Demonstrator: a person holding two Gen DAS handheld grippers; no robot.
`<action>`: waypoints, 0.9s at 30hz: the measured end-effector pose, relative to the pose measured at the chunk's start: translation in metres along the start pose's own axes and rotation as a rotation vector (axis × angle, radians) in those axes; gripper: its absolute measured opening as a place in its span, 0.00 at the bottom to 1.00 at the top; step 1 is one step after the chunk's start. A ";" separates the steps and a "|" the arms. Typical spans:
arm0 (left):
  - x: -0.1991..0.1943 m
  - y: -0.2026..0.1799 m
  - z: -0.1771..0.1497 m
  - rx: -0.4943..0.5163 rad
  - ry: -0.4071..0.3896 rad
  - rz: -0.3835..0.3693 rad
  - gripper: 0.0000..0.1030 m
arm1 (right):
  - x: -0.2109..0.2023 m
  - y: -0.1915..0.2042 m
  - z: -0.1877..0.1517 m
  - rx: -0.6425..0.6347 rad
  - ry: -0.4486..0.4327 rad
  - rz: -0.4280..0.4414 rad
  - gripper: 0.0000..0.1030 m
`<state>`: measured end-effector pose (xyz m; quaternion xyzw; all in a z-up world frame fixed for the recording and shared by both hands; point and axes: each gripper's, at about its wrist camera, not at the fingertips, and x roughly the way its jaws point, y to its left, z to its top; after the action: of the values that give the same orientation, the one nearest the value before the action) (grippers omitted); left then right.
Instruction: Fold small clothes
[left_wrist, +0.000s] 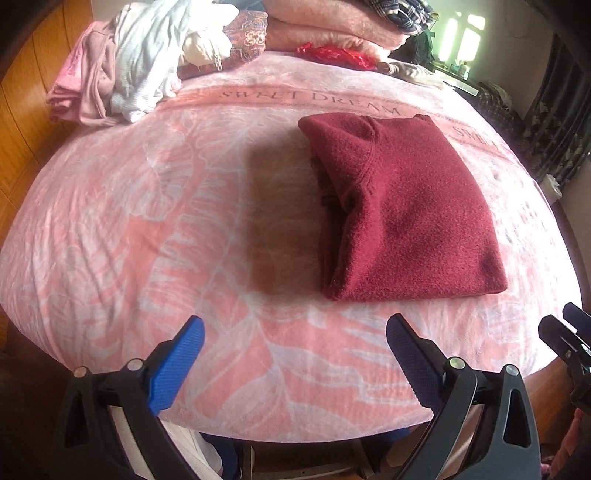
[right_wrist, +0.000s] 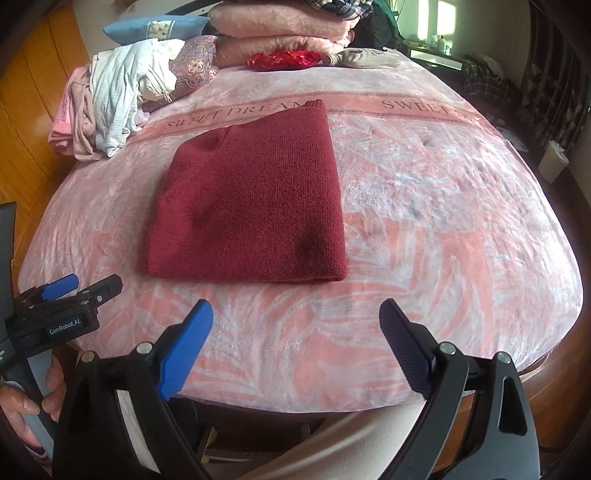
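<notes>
Sweater (left_wrist: 399, 206) looks done to me: the dark red knit lies folded into a neat block on the pink blanket (left_wrist: 155, 236), flat, edges squared, nothing sticking out that I can see. Both tools are off it. The left gripper (left_wrist: 295, 354) hangs just short of the sweater's near edge with its jaws spread wide and nothing between them, and the right gripper (right_wrist: 295, 328) does the same on its side, jaws wide and empty. So I'd guess this fold is finished and the next move is fetching another piece from the pile of unfolded clothes (right_wrist: 110, 88) sitting beyond the sweater's far left corner (pale striped and pink stuff, can't tell what each item is). That means a long reach past the sweater without dragging it. Room-wise, there's plenty of bare blanket right of the sweater, while the bed's near edge is close below the sweater's near edge.
</notes>
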<state>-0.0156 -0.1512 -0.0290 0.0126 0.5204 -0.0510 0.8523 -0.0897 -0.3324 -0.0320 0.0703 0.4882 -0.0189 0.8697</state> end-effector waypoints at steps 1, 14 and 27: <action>-0.003 -0.001 0.000 0.003 -0.005 0.002 0.96 | -0.002 0.001 0.000 -0.003 0.000 0.000 0.89; -0.032 -0.011 -0.002 0.032 -0.056 0.007 0.96 | -0.019 0.010 -0.001 -0.025 -0.014 -0.012 0.89; -0.054 -0.022 -0.004 0.065 -0.088 0.059 0.96 | -0.024 0.014 -0.002 -0.032 -0.013 -0.007 0.90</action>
<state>-0.0461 -0.1683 0.0181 0.0533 0.4797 -0.0435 0.8747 -0.1021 -0.3189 -0.0113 0.0547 0.4829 -0.0149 0.8738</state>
